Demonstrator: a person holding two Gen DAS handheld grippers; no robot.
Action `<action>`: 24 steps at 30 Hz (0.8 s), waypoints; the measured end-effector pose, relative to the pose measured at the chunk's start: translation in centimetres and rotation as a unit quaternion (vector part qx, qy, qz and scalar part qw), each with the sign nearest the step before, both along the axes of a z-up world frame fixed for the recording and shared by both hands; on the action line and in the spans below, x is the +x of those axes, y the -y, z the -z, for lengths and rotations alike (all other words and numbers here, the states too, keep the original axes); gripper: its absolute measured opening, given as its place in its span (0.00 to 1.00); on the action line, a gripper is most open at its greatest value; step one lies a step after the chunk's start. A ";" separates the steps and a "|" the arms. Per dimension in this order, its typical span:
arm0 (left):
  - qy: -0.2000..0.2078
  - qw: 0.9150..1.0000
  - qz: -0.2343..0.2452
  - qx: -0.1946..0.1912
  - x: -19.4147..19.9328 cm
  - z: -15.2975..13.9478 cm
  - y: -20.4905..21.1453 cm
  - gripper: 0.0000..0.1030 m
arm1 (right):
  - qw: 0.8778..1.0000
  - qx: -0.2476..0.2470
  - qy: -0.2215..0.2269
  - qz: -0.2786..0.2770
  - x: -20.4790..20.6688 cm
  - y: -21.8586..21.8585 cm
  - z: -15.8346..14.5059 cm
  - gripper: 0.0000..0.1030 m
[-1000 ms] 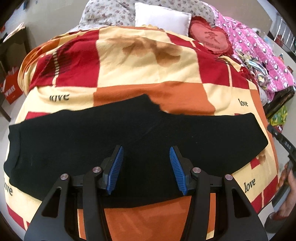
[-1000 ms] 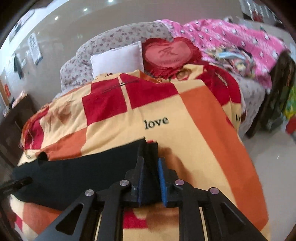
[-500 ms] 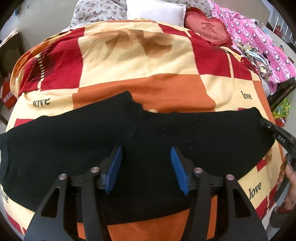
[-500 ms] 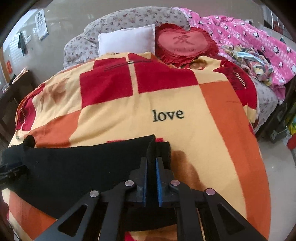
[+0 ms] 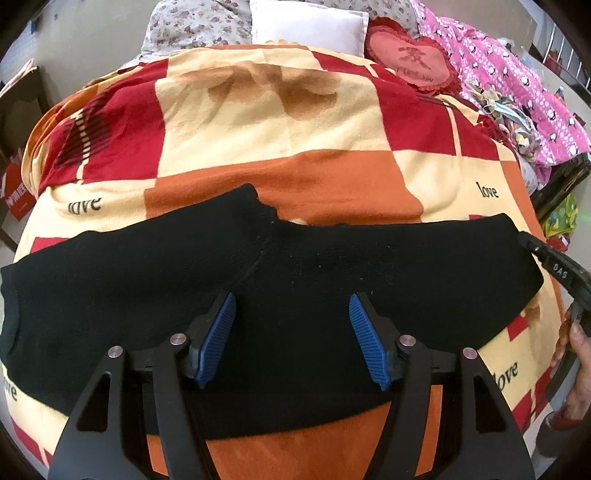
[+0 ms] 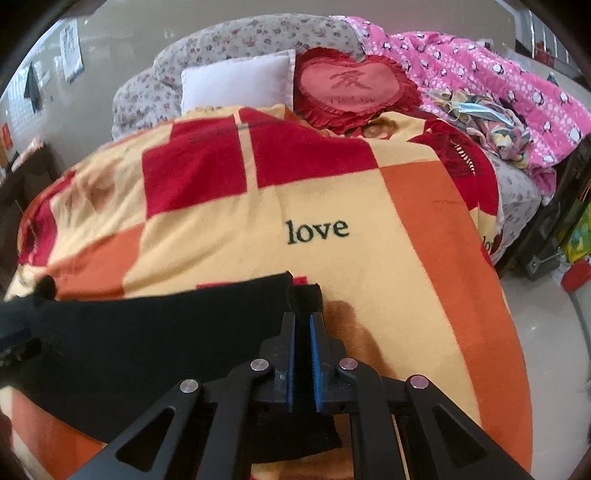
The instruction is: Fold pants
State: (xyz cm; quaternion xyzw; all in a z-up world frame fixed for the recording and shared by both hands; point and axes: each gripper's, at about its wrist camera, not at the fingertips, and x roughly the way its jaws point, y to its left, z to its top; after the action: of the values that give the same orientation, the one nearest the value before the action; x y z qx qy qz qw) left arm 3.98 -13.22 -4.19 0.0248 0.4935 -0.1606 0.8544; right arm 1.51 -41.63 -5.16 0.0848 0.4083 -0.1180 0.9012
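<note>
Black pants (image 5: 295,280) lie stretched sideways across a checked red, orange and cream blanket (image 5: 280,122) on a bed. My left gripper (image 5: 291,314) is open, its blue pads over the middle of the pants near the crotch seam. My right gripper (image 6: 302,325) is shut on the right end of the pants (image 6: 147,332). In the left wrist view the right gripper's black body (image 5: 561,273) shows at the right end of the pants, held by a hand.
At the head of the bed are a white pillow (image 5: 310,26), a red heart cushion (image 5: 413,62) and a pink quilt (image 5: 517,81). Dark furniture (image 5: 18,107) stands to the left. The floor (image 6: 546,332) lies beyond the bed's right edge.
My left gripper has moved forward over the pants and stayed open. My right gripper keeps its grip on the pants end and has shifted slightly.
</note>
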 end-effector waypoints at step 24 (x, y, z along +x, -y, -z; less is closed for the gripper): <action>0.011 1.000 0.013 -0.001 -1.7 -0.9 0.3 0.67 | 0.995 0.062 -0.024 -0.072 -2.3 -4.6 0.2 0.34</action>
State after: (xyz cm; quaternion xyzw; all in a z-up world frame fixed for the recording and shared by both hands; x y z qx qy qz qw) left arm 2.24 -13.48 -3.25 0.0324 0.4835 -0.1723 0.8576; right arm -0.82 -37.07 -5.31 0.1083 0.4412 -0.0289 0.8904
